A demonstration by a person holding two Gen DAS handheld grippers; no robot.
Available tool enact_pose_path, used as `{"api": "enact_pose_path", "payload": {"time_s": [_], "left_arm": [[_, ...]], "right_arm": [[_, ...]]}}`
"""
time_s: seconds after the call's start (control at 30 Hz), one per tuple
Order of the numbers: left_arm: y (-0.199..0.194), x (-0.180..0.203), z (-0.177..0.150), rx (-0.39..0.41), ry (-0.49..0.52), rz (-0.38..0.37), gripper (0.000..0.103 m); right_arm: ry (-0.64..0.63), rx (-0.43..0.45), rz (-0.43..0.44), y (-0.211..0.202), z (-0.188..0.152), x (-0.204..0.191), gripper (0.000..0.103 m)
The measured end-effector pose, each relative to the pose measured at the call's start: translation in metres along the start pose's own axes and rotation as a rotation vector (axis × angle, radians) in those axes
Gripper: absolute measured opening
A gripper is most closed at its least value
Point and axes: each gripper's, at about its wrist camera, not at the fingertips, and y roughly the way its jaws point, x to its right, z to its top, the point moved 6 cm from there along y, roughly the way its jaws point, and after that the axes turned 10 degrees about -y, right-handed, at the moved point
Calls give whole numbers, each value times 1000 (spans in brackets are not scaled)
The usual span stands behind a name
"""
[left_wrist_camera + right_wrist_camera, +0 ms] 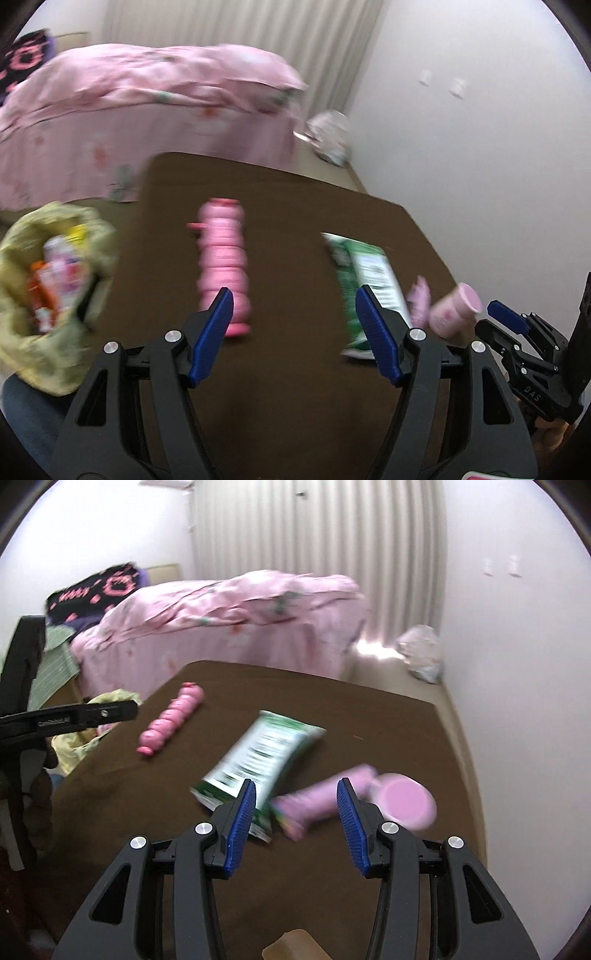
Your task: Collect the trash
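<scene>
On the brown table (295, 387) lie a pink ribbed tube (223, 266), a green and white snack packet (365, 284), a crumpled pink wrapper (419, 301) and a pink cup (456, 310) on its side. My left gripper (293, 291) is open above the table, between the tube and the packet, holding nothing. In the right wrist view my right gripper (295, 784) is open too. The pink wrapper (314, 805) shows in line between its fingers, untouched, with the packet (266, 753) to the left and the cup (404, 801) to the right. Both views are motion-blurred.
A yellow-green bag (55, 288) holding several wrappers sits off the table's left edge. Behind the table is a bed with a pink cover (229, 627). A white plastic bag (421, 653) lies on the floor by the wall. A tan object (291, 945) shows under my right gripper.
</scene>
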Motion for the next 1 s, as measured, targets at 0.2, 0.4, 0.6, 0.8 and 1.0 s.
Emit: {"api": "enact_pose_path", "payload": {"time_s": [0.2,0.4,0.6,0.8,1.0], "left_arm": [[46,88,-15,-52,242,-26,65],[94,135,-34,-132,400,-29,65],[126,149,-66,-259,596,0,49],[130,133,-66,-281,532,25,18],[83,122,-48,-194,439,-34,18]], "right_arm": [[115,24,-47,-18,-30,48,43],[166,19,-82,-24,-56,72,44],[240,7,-87,-28,-77,89,44],[243,4,-65,-23,-77,84,44],[227,11,-37,-20,-68,71,44]]}}
